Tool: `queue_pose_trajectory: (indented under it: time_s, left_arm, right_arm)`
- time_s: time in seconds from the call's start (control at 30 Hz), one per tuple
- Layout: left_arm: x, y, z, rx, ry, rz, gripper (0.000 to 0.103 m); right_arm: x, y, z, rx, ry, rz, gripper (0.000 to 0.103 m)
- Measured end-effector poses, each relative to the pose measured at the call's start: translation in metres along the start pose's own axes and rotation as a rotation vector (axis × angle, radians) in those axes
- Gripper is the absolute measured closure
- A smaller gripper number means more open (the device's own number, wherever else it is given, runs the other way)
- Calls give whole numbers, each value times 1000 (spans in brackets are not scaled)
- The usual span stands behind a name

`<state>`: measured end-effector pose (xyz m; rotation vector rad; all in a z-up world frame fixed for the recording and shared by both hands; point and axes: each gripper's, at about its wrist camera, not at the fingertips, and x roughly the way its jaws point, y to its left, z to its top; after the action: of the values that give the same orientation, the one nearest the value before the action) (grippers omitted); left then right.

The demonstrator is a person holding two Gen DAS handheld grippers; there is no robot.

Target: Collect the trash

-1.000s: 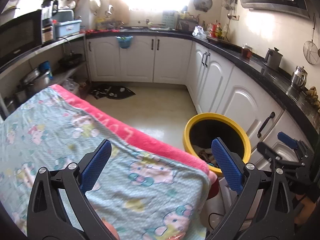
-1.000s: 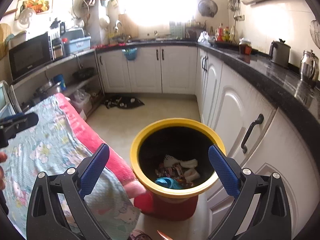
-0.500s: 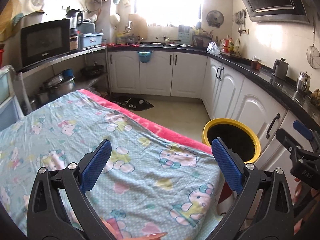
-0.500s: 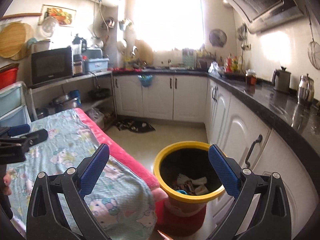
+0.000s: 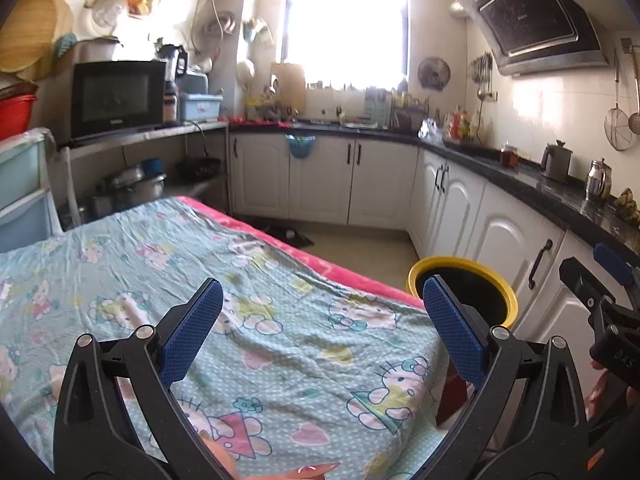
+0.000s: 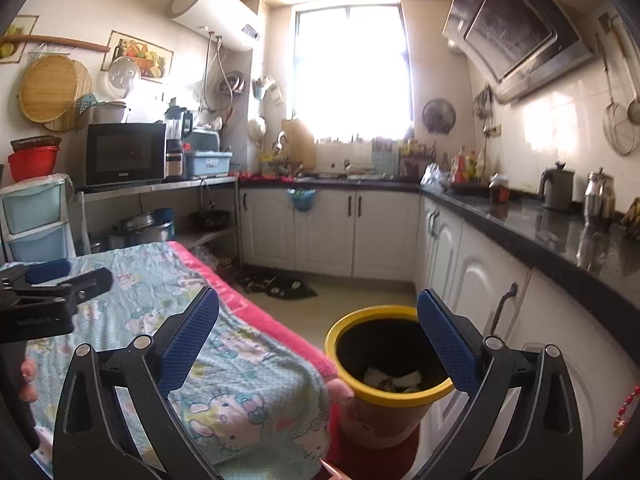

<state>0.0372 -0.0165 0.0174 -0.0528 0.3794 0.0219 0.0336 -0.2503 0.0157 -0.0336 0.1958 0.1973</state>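
Beside the yellow-rimmed trash bin point(image 6: 390, 364) holding crumpled scraps, the left gripper point(image 5: 324, 328) and right gripper point(image 6: 318, 330) both gape wide, empty.

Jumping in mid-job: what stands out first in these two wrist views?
The yellow-rimmed trash bin on the floor by the white cabinets, with crumpled scraps already inside. Left of it, the cartoon-print cloth with a pink edge covers the table. Both the left gripper and right gripper are open and hold nothing.
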Motion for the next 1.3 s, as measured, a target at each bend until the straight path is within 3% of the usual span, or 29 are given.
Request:
queue_pose_trajectory:
  time_s: [0.2, 0.47, 1.3]
  left_arm:
    - [-11, -4, -6, -5, -41, 45, 11]
    - [-17, -16, -17, 1, -99, 8, 11]
    - [-8, -28, -31, 17, -99, -26, 11]
  right_arm:
    - [-19, -2, -10, -8, -66, -70, 6]
    - [-39, -8, -27, 20, -125, -111, 6]
    - [-29, 8, -46, 38, -88, -65, 6]
